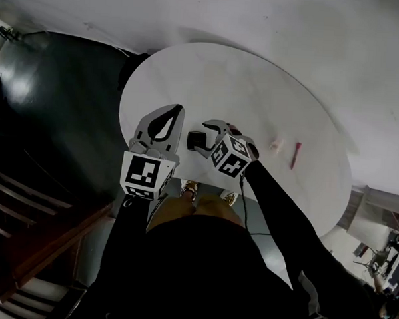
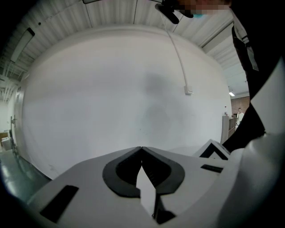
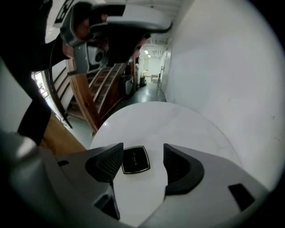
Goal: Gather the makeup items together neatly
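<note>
**A:** Nearest us, the left gripper (image 2: 141, 148) has its jaws pressed together with nothing between them; it hangs over the near left of the table (image 1: 257, 85), out of the action.

**B:** And the right gripper (image 3: 142, 162)?

**A:** Jaws wide apart, tilted down over the compact (image 3: 134, 159); it lies flat on the table between the ribbed pads, closer to the left one; neither pad is touching it.

**B:** What sort of thing is it to pick up?

**A:** A flat black square with rounded corners, a thin gold rim and a glossy lid; I'd call it light and stiff but slick on top; it may be breakable inside, so a gentle squeeze; take it by two opposite edges, and since it sits so low the pads will have to come right down to the tabletop.

**B:** Anything beyond it?

**A:** Off to the right, well apart from the compact, a small pale pink piece (image 1: 275, 145) and just past it a slim pink stick (image 1: 295, 155); the stick looks thin and likely to roll on that smooth white round top; grip it mid-length, I'd say.
</note>
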Tool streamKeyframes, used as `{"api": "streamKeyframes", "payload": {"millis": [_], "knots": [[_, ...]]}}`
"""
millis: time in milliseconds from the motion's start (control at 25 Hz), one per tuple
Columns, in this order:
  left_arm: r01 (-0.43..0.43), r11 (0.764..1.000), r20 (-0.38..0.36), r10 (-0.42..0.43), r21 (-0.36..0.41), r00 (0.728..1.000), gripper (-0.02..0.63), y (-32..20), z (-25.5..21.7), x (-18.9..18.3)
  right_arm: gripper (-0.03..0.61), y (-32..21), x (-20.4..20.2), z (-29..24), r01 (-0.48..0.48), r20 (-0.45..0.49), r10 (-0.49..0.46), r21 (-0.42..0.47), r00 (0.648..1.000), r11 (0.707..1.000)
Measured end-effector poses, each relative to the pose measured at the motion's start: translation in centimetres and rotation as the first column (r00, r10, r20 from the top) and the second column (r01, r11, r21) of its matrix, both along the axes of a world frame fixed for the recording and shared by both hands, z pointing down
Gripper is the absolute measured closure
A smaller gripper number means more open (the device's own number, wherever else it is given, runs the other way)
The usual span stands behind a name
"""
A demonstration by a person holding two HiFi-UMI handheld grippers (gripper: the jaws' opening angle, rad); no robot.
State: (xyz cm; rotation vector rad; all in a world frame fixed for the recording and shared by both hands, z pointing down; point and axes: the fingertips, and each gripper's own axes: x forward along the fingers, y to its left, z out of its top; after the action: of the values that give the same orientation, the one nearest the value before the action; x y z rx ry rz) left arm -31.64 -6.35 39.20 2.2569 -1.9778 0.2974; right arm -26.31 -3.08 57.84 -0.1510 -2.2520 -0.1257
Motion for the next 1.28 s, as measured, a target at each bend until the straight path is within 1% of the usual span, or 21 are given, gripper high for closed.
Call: {"api": "streamKeyframes", "payload": {"millis": [120, 200, 360, 480, 600, 720, 800, 920, 1080, 1280], "knots": [[0.000, 1.000, -0.002, 0.000, -0.005, 1.000, 0.597, 0.4, 0.4, -1.1, 0.267, 1.2, -0.2, 3.2, 0.085, -0.124, -0.082, 0.019, 0.989, 0.996], [0.005, 1.000, -0.007, -0.005, -0.007, 1.000, 0.597, 0.7, 0.6, -2.0, 0.253, 1.8, -0.5, 4.7, 0.119, -0.176, -0.114, 0.018, 0.978, 0.993], [0.008, 1.000, -0.015, -0.008, -0.010, 1.000, 0.597, 0.8, 1.0, -3.2, 0.250, 2.3, -0.8, 6.9, 0.169, -0.251, -0.160, 0.014, 0.955, 0.986], [0.008, 1.000, -0.020, -0.008, -0.010, 1.000, 0.597, 1.0, 1.1, -3.9, 0.250, 2.7, -0.6, 8.0, 0.181, -0.302, -0.174, -0.006, 0.937, 0.984], [0.006, 1.000, -0.023, -0.007, -0.014, 1.000, 0.597, 1.1, 1.4, -4.5, 0.249, 2.9, -0.5, 8.5, 0.195, -0.326, -0.189, -0.015, 0.926, 0.981], [-0.002, 1.000, -0.027, 0.002, -0.013, 1.000, 0.597, 0.9, 1.5, -4.6, 0.250, 2.7, -0.4, 8.5, 0.221, -0.350, -0.208, -0.002, 0.914, 0.975], [-0.013, 1.000, -0.029, 0.013, -0.011, 1.000, 0.597, 0.7, 1.4, -4.4, 0.252, 2.1, -0.1, 8.4, 0.207, -0.361, -0.187, 0.018, 0.914, 0.978], [-0.035, 0.999, -0.028, 0.034, -0.011, 0.999, 0.597, 0.1, 1.6, -3.9, 0.252, 0.4, 0.8, 8.7, 0.155, -0.369, -0.131, 0.035, 0.920, 0.987], [-0.073, 0.997, -0.027, 0.073, -0.008, 0.997, 0.597, -0.8, 1.8, -2.7, 0.252, -1.9, 2.8, 8.8, 0.081, -0.374, -0.065, 0.028, 0.925, 0.996], [-0.133, 0.991, -0.040, 0.133, -0.015, 0.990, 0.597, -2.6, 1.9, -0.5, 0.251, -4.4, 5.6, 8.8, -0.001, -0.382, 0.012, 0.028, 0.924, 1.000]]}}
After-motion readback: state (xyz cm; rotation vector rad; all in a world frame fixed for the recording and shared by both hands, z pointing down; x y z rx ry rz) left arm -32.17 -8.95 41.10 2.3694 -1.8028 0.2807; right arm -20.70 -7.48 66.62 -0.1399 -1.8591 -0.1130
